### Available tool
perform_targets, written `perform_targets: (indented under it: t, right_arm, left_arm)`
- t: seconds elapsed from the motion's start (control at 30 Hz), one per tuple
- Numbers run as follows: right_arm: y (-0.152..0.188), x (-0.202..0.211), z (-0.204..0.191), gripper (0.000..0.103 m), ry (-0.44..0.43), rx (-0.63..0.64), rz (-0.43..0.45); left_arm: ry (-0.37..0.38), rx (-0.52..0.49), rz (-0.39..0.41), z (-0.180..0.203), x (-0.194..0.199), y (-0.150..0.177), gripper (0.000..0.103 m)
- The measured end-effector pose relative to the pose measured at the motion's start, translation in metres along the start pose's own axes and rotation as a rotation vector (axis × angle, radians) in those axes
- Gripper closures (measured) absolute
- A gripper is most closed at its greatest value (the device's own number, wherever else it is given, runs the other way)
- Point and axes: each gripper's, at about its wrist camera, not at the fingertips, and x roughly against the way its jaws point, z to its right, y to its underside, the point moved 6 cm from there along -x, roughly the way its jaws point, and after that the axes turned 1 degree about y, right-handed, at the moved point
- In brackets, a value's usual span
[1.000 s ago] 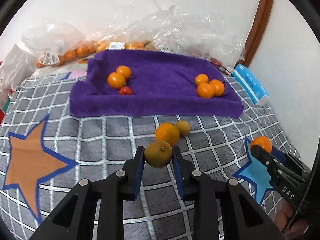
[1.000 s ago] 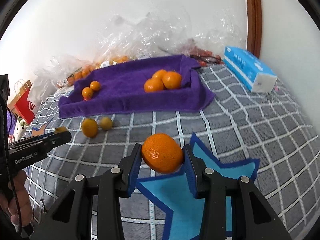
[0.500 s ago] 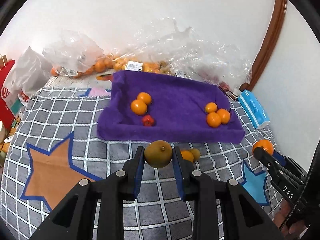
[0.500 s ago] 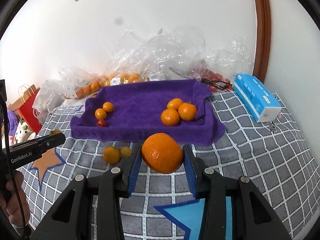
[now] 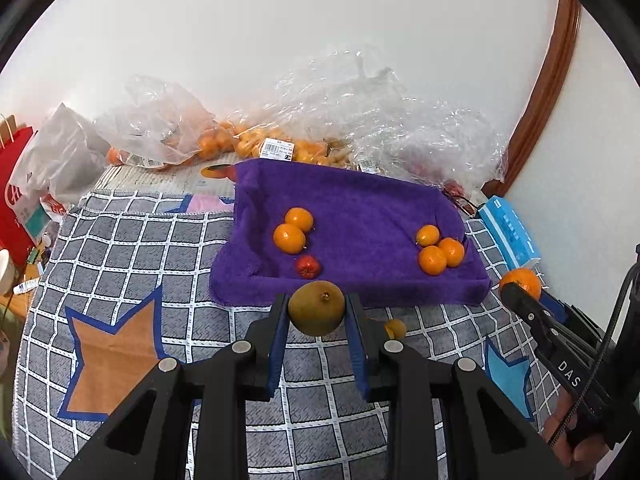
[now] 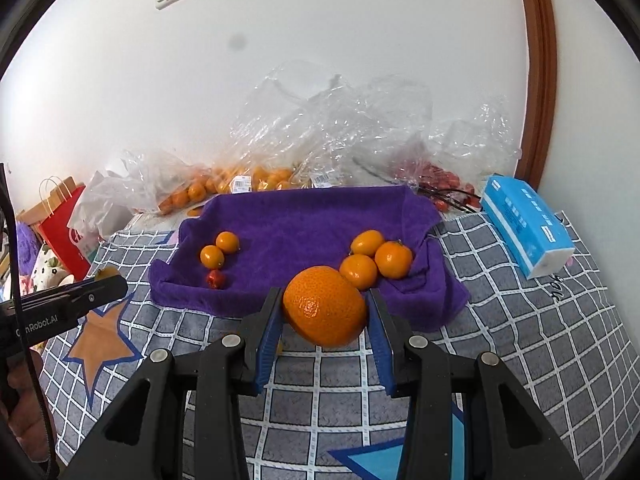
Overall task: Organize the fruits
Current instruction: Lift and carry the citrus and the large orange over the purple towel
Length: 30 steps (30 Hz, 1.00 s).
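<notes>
the left gripper is clenched on a greenish-brown fruit, held above the checked cloth just short of the near edge of the purple towel. on the towel, a pair of small oranges and a red fruit lie at about 11 o'clock from that held fruit; a cluster of three oranges lies at about 2 o'clock. one small fruit remains on the cloth at 3 o'clock, just beside the finger.

the right gripper is grasping a large orange, with the three-orange cluster at 1 o'clock, close ahead.

to do this step well, i judge each fruit should be carried over the raised towel edge before lowering, set down beside its like group rather than on it, and let go only once it rests, since round fruit will roll on the soft pile. the two grippers should stay well apart.

the surface is a grey grid-patterned cloth with an orange star at left and a blue star at right. behind the towel lie crumpled plastic bags of fruit against a white wall; a red paper bag stands at 9 o'clock, a blue tissue pack at 3 o'clock, by a brown door frame.
</notes>
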Motion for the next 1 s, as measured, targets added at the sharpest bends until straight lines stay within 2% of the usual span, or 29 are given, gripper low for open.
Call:
perform_targets:
  t: [1.0]
  right_arm:
    - [-0.039, -0.024, 0.010, 0.062, 0.004, -0.004, 0.049]
  left_arm:
    - [-0.001, -0.004, 0.029, -0.005, -0.017, -0.047, 0.076]
